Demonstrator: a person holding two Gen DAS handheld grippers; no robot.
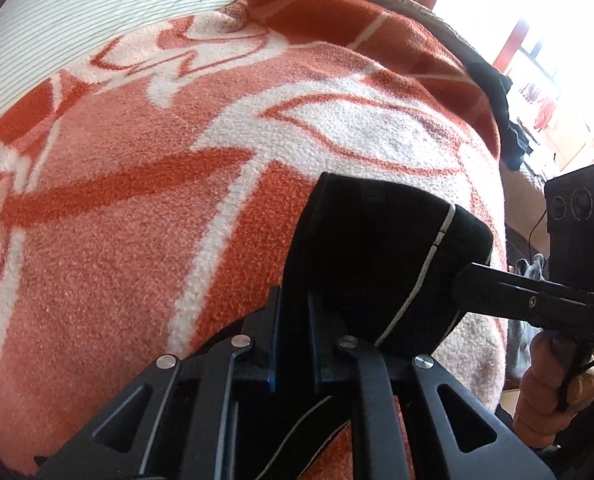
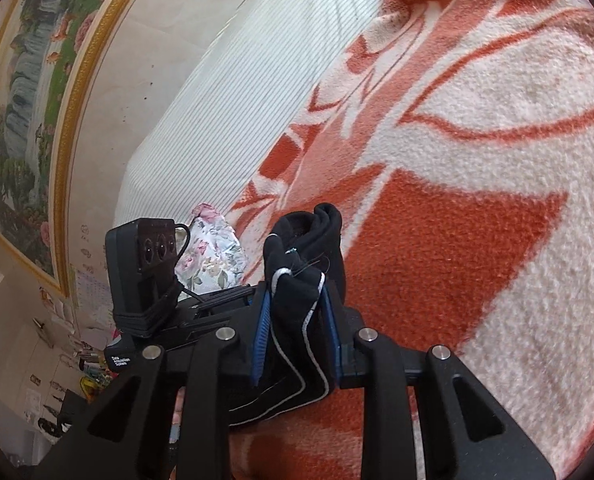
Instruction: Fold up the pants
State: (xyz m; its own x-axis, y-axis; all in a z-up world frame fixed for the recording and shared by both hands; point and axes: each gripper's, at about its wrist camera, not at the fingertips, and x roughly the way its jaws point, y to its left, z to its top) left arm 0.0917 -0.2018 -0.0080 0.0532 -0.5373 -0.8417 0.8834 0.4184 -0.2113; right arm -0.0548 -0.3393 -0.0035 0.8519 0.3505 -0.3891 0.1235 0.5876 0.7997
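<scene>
The black pants [image 1: 381, 248] with a thin white side stripe are lifted above an orange and white fleece blanket [image 1: 145, 208]. My left gripper [image 1: 295, 304] is shut on one part of the pants' edge. My right gripper [image 2: 297, 300] is shut on another bunched part of the pants [image 2: 309, 264], with the white stripe running between the blue pads [image 2: 260, 336]. The right gripper's fingers also show in the left wrist view [image 1: 497, 284], reaching in from the right and clamping the cloth. The rest of the pants hangs below and is hidden.
A striped white mattress [image 2: 233, 96] lies beyond the blanket [image 2: 477, 220]. A floral cloth [image 2: 213, 252] sits at the bed's edge. A framed painting [image 2: 37, 80] hangs on the wall. Dark clothing [image 1: 501, 96] lies at the blanket's far right edge by a window.
</scene>
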